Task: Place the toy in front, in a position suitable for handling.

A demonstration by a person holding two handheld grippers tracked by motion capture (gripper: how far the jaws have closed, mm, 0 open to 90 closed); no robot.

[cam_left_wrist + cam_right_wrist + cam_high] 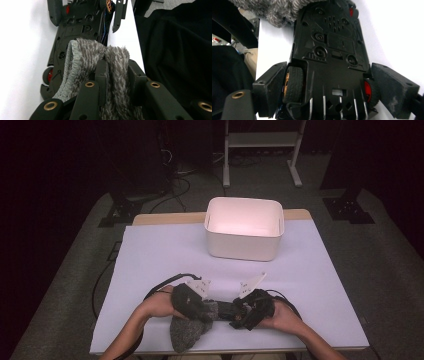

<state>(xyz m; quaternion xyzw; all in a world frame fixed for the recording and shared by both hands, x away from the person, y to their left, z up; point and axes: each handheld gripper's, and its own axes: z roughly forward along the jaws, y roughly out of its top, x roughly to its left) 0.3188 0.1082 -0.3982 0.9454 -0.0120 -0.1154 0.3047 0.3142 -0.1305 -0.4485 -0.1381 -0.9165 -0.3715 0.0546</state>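
Grey fuzzy cloth [112, 75] sits right up against the lens in the left gripper view, pinched tight between the jaws of the left gripper [192, 302]; it looks like a knit pouch or sock with a ribbed cuff, though which I cannot tell. Right gripper [250, 309] has its jaws spread wide around the black toy car [329, 57], underside up toward the camera, one pad beside the orange-rimmed wheel [292, 83] and the other beside the red-hubbed wheel [368, 91]. The wide spread may just be the car's width; contact looks loose, especially on the red-wheel side. Both things are held low over the white surface [150, 260], near its front edge, with the car's nose at the mouth of the cloth. Risks: the car could slip or roll out of a loose hold and drop to the surface; wheels could snag the fuzzy weave and drag the cloth from the left pinch; being close to the edge, a dropped thing could go off toward the floor. White bin [245, 227] stands farther back at centre, well apart from both hands; its inside looks empty, though the near wall hides part of the bottom.
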